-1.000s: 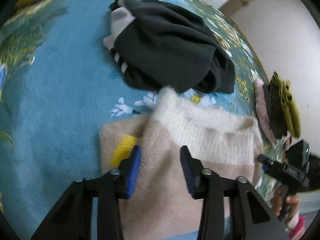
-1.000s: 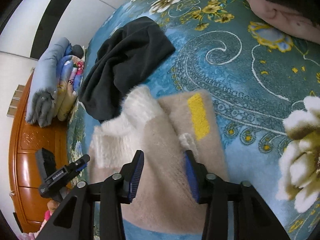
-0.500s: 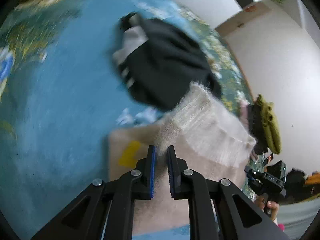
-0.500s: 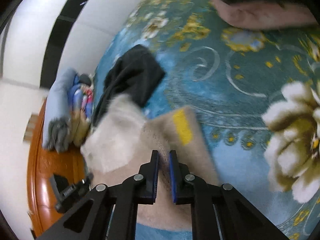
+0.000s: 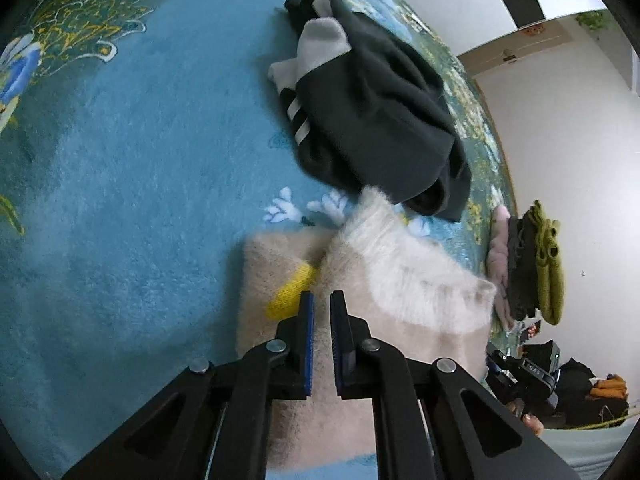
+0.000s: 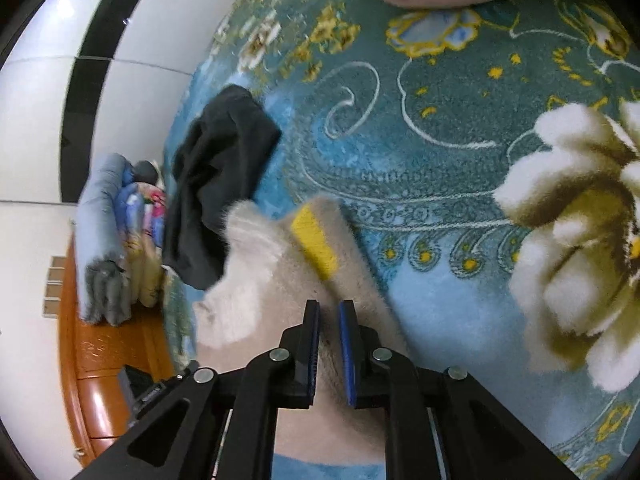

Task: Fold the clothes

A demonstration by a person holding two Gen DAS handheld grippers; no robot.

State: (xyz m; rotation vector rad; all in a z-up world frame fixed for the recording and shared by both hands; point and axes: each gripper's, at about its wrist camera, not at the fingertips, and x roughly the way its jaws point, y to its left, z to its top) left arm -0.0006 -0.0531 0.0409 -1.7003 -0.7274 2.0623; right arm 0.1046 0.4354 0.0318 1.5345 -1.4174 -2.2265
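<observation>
Left gripper (image 5: 322, 308): the fingers are drawn nearly together and appear clenched on the near hem of the beige sweater (image 5: 352, 364); fuzzy knit shows in the narrow gap between the blue pads.

Beige sweater: it lies on the teal blanket (image 5: 120, 200) directly ahead of both grippers, already partly folded, with a yellow patch (image 5: 290, 292) showing on the lower layer and a cream ribbed panel (image 5: 412, 276) doubled over on top.

Dark garment (image 5: 372, 108): a black piece with white stripes lies crumpled beyond the sweater, its near edge touching the tip of the cream panel. It looks unfolded.

Folded stack (image 5: 528, 264): pink, dark and olive pieces are piled at the far right edge of the blanket, well apart from the sweater.

Right gripper (image 6: 329, 316): its fingers likewise stand close together with beige knit between them, so it seems to be gripping the same near hem, beside the left one.

Bedding pile (image 6: 116, 240): folded quilts sit beyond the blanket's edge on a wooden cabinet (image 6: 100, 360).

Progress: judging from how things lie, the sweater is mid-fold, with sides or sleeves in and the final fold from the hem still to make. The stack suggests several pieces are finished. The dark garment remains to be done.
</observation>
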